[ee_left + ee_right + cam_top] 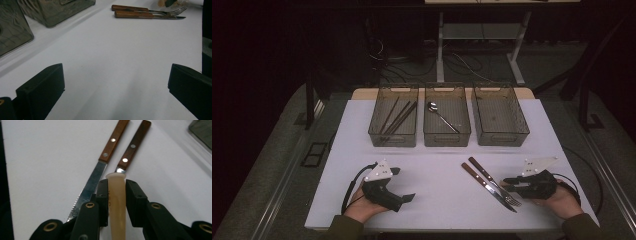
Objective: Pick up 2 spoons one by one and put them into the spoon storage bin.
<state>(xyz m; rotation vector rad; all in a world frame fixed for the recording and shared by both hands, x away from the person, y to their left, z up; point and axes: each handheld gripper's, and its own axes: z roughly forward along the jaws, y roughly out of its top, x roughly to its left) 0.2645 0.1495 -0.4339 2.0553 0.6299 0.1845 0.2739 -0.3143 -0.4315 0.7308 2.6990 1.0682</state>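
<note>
- Right tongs (117,182): closed almost fully on a pale plastic piece (117,202), the pads pressing on both of its sides near its rounded tip. What kind of utensil it is cannot be told.
- The pale plastic piece sits low over the desk (437,210), its tip above the neck of the fork (133,145). It looks light, smooth and a little flexible, so it could slide or twist between the pads; a hold further back along its length would likely steady it.
- Fork and knife (92,182) lie side by side just ahead of the tongs, apart from the pale piece as far as can be seen. Both have riveted wooden handles and flat steel, stiff and heavier; the handle is the safer place to grip.
- Left tongs (115,82): wide apart, holding nothing, resting over bare desk.
- Beyond stand three clear bins in a row: the left bin (393,131) holds chopsticks (397,117), the middle bin (447,135) a spoon (439,116).
</note>
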